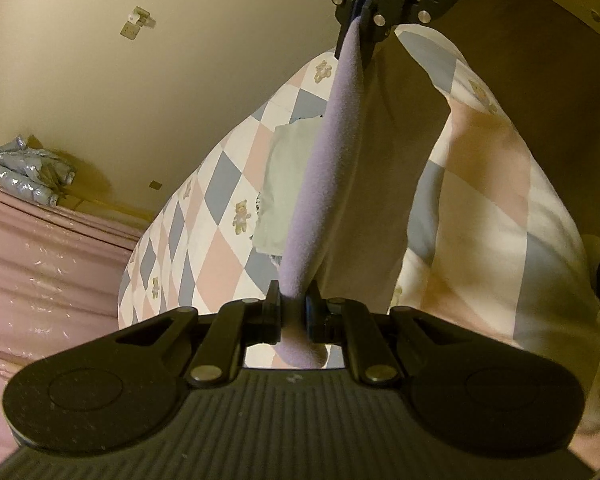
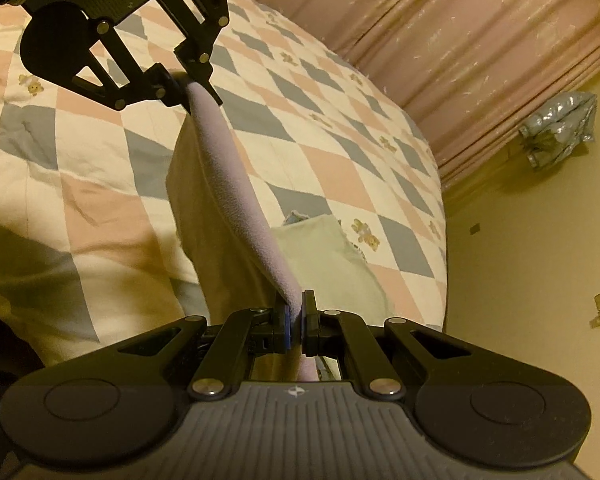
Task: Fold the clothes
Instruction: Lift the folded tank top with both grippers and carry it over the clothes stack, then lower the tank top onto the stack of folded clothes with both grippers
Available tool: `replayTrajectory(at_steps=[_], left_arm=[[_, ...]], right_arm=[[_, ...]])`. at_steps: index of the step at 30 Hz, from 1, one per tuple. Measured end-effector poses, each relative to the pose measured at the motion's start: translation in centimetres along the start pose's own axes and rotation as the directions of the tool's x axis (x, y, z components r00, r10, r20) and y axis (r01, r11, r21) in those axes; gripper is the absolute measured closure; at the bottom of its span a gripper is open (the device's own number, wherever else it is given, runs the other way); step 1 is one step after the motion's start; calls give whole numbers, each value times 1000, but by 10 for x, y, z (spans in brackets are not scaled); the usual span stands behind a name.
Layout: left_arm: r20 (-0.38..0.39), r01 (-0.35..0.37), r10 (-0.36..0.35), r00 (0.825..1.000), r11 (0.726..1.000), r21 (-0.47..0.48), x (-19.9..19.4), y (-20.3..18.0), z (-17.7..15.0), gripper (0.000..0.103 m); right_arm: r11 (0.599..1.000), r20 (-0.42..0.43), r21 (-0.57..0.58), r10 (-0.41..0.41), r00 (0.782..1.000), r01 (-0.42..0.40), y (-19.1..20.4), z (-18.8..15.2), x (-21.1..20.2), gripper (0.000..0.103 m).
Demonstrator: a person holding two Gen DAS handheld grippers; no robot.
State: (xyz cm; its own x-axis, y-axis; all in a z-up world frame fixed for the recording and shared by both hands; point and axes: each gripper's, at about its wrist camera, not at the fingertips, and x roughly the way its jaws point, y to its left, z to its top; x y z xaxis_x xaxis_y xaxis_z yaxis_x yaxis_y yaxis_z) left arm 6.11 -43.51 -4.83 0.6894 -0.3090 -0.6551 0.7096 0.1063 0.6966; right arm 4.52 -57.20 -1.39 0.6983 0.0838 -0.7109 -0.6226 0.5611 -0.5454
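A lilac fleece garment is stretched in the air between the two grippers, hanging down in a sheet above the bed. My left gripper is shut on one end of its top edge. My right gripper grips the far end, seen opposite in the left wrist view. In the right wrist view my right gripper is shut on the lilac garment, and my left gripper holds the other end. A pale green folded garment lies on the bed below; it shows too as the green garment.
A checked quilt with teddy bears covers the bed. Pink curtains hang beyond it. A silvery blue bundle sits on the floor by the curtain. Bare floor with sockets lies past the bed's edge.
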Motion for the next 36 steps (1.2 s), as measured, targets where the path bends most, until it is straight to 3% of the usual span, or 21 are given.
replayTrajectory(at_steps=[9, 24, 31, 36], left_arm=[[-2, 45, -45, 999, 999, -16, 11, -4, 20, 94], [141, 102, -106, 984, 994, 36, 34, 30, 13, 94], [134, 112, -111, 985, 994, 0, 71, 63, 20, 94], [84, 94, -92, 992, 995, -21, 123, 99, 37, 94]], right_arm=[[999, -39, 21, 37, 999, -37, -16, -17, 3, 101], [992, -161, 123, -14, 987, 34, -29, -3, 10, 101], [993, -147, 114, 7, 989, 10, -73, 0, 46, 101], [998, -98, 65, 22, 995, -16, -135, -1, 95, 101]])
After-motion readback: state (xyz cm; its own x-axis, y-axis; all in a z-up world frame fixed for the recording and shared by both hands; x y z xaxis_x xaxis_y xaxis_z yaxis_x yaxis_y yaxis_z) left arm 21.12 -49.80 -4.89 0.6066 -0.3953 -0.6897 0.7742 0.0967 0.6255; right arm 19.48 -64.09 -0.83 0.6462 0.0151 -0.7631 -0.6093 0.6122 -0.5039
